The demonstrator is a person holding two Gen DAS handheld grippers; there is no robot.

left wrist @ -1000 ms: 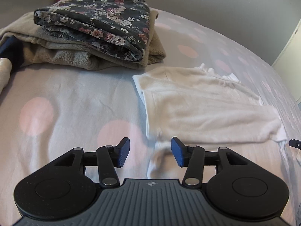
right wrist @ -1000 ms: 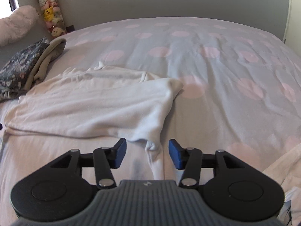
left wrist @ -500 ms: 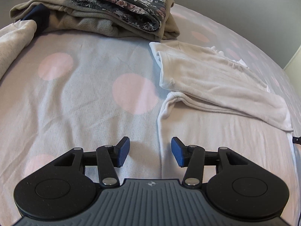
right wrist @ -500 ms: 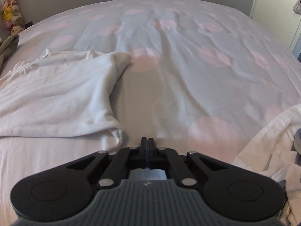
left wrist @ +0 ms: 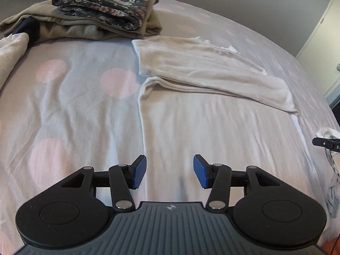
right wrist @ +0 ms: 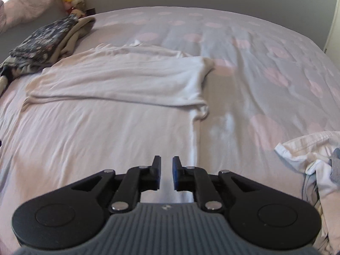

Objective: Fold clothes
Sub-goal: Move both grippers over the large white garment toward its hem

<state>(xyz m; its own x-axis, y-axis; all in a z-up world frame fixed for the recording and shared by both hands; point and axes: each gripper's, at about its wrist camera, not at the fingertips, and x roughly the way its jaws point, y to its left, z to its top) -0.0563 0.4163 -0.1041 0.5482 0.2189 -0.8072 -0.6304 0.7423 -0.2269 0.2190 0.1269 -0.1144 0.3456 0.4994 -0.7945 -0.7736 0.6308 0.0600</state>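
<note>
- While half a second ago the left gripper [left wrist: 170, 174] framed only the near left edge of the white garment [left wrist: 212, 110], it now sits further back, so more of the flat lower panel shows; its blue pads [left wrist: 139, 175] are spread apart as before, with nothing between them, above the garment's left edge.
- Left of that edge lies the bedspread [left wrist: 63, 106], grey with pink dots, three of which are plainly seen in the left wrist view.
- At the far left one folded stack sits on the bed: one floral garment [left wrist: 102, 4] on top of one beige garment [left wrist: 70, 27], with a dark blue patch at its left end.
- One white garment lies spread in the middle of the bed, its top part folded down over the body in one band running across.
- Where the right gripper [right wrist: 166, 175] was pressed together half a second ago, its jaws are now opening, a narrow gap between them, nothing pinched; it hovers over the garment's near right part.
- At the far right one crumpled pile of pale clothes [right wrist: 308, 155] lies at the bed's edge.
- Two grippers in all, both empty.
</note>
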